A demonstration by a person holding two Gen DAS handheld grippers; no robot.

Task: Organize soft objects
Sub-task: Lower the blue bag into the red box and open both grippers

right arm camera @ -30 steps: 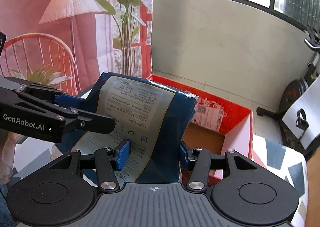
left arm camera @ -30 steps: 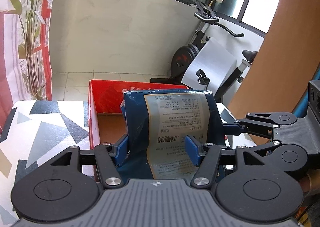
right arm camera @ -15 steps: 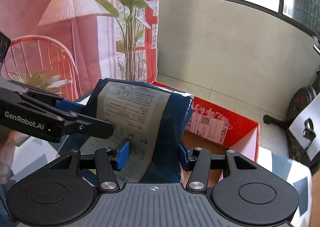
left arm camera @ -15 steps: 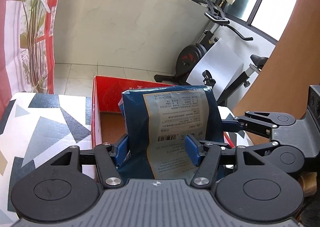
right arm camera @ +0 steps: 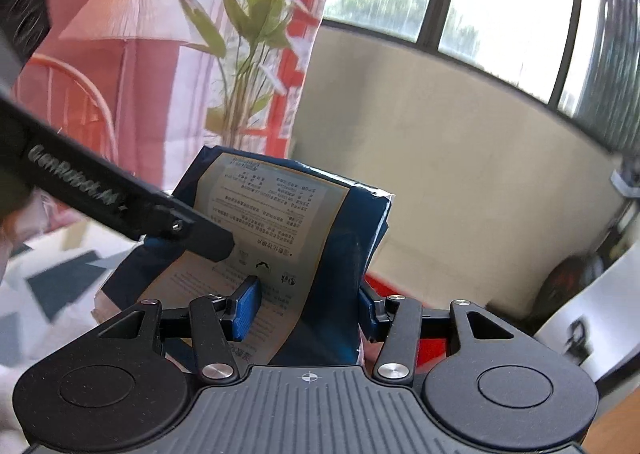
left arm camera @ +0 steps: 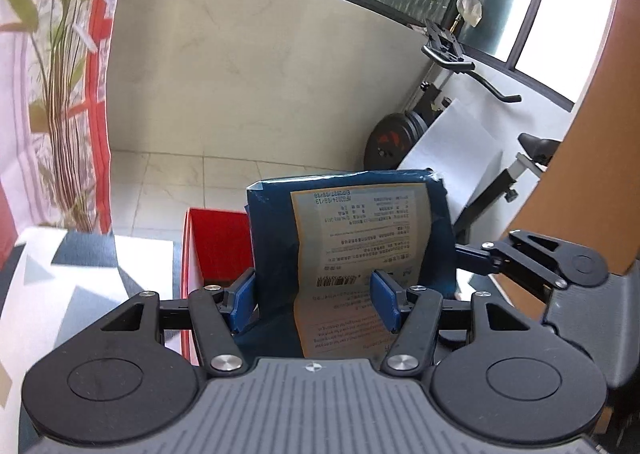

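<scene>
A soft blue package [left arm camera: 352, 238] with a pale printed label is held upright between both grippers, above the red cardboard box [left arm camera: 208, 242]. In the left wrist view my left gripper [left arm camera: 314, 300] is shut on its lower part, a blue pad pressing each side. The right gripper [left arm camera: 476, 256] reaches in from the right and grips the package's right edge. In the right wrist view the package [right arm camera: 280, 221] leans left, with my right gripper [right arm camera: 306, 310] shut on it. The left gripper [right arm camera: 200, 238] comes in from the left there. Little of the box rim [right arm camera: 400, 290] shows behind the package.
The box stands on a table with a grey-and-white triangle-patterned cloth [left arm camera: 80, 274]. A curtain printed with plants [left arm camera: 60, 73] hangs at the left. An exercise bike [left arm camera: 440, 93] and a white board [left arm camera: 452, 149] stand at the back right, and a brown panel [left arm camera: 580, 173] is at the far right.
Both grippers have carried the package forward over the box, which now sits lower in view and is mostly hidden. The right wrist view has rolled. Both grips are unchanged.
</scene>
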